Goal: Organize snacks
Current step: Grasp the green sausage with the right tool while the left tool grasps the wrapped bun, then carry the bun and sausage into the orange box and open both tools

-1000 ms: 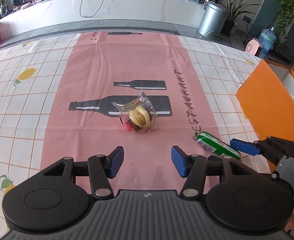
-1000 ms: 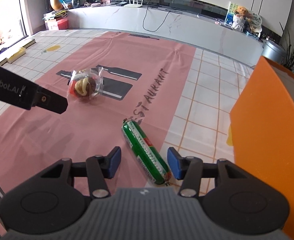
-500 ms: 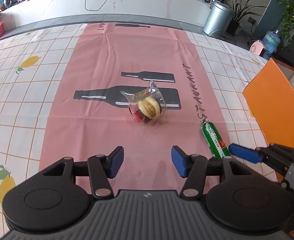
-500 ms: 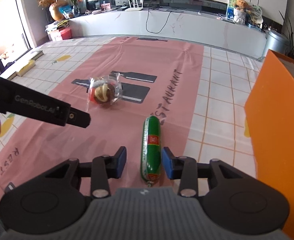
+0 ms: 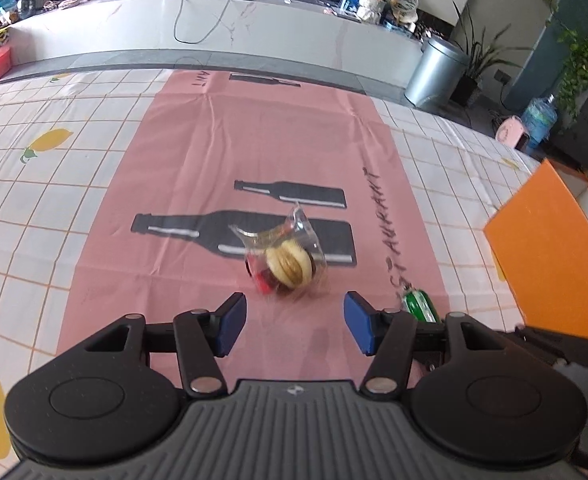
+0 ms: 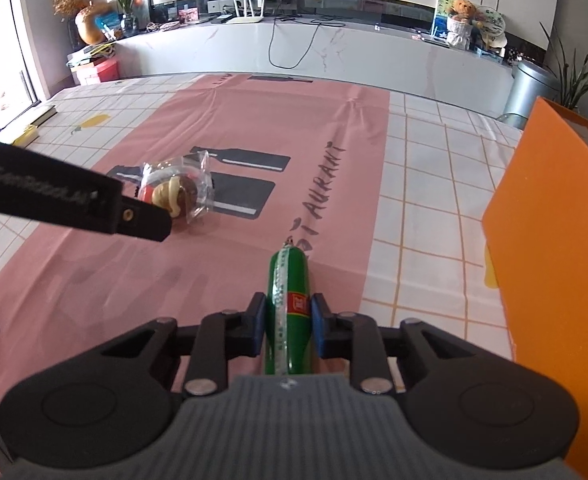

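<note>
A green sausage stick [image 6: 288,304] lies lengthwise on the pink runner, and my right gripper [image 6: 288,322] is shut on it, blue pads pressing both sides. Its far tip [image 5: 417,306] peeks out beside the left gripper in the left wrist view. A clear bag with a round pastry [image 5: 286,262] lies on the bottle print, just beyond my left gripper [image 5: 294,326]. That gripper's jaws are opening and nothing sits between them. The same bag [image 6: 178,192] shows in the right wrist view behind the left gripper's black finger [image 6: 134,218].
An orange box [image 6: 549,264] stands upright at the right, close to the sausage; its wall [image 5: 549,252] also shows in the left wrist view. The pink runner [image 5: 254,148] lies on a checked tablecloth [image 5: 34,200]. A counter and a bin stand beyond the table.
My right gripper's jaws closed from wide apart onto the green sausage, which turned lengthwise between them. The left gripper's jaws widened, and the pastry bag now sits closer to them.
</note>
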`<state>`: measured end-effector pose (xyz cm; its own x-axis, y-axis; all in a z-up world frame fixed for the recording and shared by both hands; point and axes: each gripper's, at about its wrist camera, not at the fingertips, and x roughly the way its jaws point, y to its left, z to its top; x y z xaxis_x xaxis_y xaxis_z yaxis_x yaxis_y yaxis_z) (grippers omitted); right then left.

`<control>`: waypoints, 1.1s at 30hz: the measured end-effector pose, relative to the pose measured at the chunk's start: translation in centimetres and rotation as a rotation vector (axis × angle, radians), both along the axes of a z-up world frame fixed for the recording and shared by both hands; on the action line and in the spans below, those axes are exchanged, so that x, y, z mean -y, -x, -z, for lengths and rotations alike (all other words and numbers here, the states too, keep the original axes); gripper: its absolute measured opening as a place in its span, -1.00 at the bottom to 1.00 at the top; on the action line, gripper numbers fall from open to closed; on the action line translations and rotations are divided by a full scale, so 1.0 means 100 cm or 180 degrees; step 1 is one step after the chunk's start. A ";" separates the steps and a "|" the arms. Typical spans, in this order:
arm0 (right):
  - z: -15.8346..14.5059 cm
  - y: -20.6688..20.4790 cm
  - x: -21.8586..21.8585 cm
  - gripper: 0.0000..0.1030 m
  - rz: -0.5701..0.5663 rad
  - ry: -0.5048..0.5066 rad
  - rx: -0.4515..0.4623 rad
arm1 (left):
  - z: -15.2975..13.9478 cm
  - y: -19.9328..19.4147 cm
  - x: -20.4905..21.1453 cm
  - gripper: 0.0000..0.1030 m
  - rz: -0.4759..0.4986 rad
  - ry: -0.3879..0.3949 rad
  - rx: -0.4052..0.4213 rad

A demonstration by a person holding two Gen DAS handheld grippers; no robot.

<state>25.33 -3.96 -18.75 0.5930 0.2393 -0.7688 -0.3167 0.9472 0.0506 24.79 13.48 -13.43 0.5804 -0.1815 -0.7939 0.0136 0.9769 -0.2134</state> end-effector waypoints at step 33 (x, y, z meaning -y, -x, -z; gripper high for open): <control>-0.013 0.006 0.012 -0.62 0.0070 -0.0163 -0.0201 | -0.012 0.014 0.011 -0.05 0.0069 0.0141 0.0246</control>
